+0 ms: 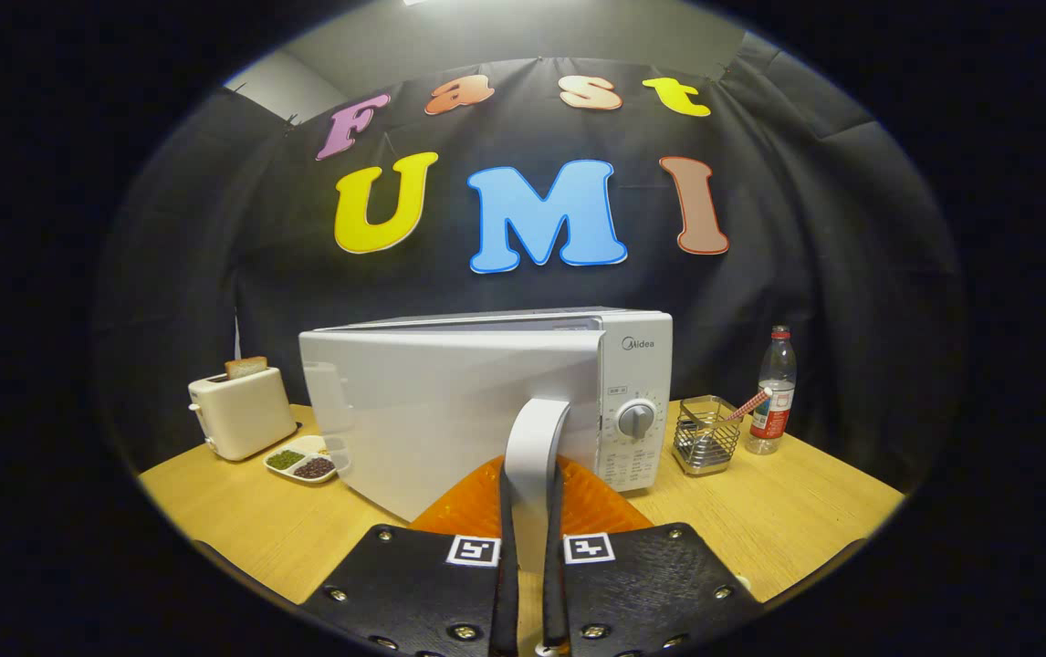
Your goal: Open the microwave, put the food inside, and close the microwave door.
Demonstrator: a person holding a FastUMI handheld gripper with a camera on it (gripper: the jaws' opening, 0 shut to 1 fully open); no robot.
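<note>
The fingers (532, 557) are drawn narrow and clamp the pale handle (534, 438) of the microwave door (432, 411), one on each side of the bar. The door stands swung partly out from the microwave (632, 365), hinged on the far left, so its face hides the oven's inside. The food cannot be told with any certainty from here; a small dish (302, 464) with dark and green fillings sits on the counter (231, 520) just left of the door, beside a toaster (242, 412) with a slice of bread (245, 367) in its slot.

The likely trouble is the door's sweep: opened wider, its free edge could strike the dish or push it into the toaster. A pull that is not along the hinge arc could let the smooth handle slip from the fingers, or drag the whole oven across the counter.

To the right of the oven stand a wire basket (706, 436) and a bottle (775, 392), well clear of the door. The counter is light wood, the booth dark-draped behind.
</note>
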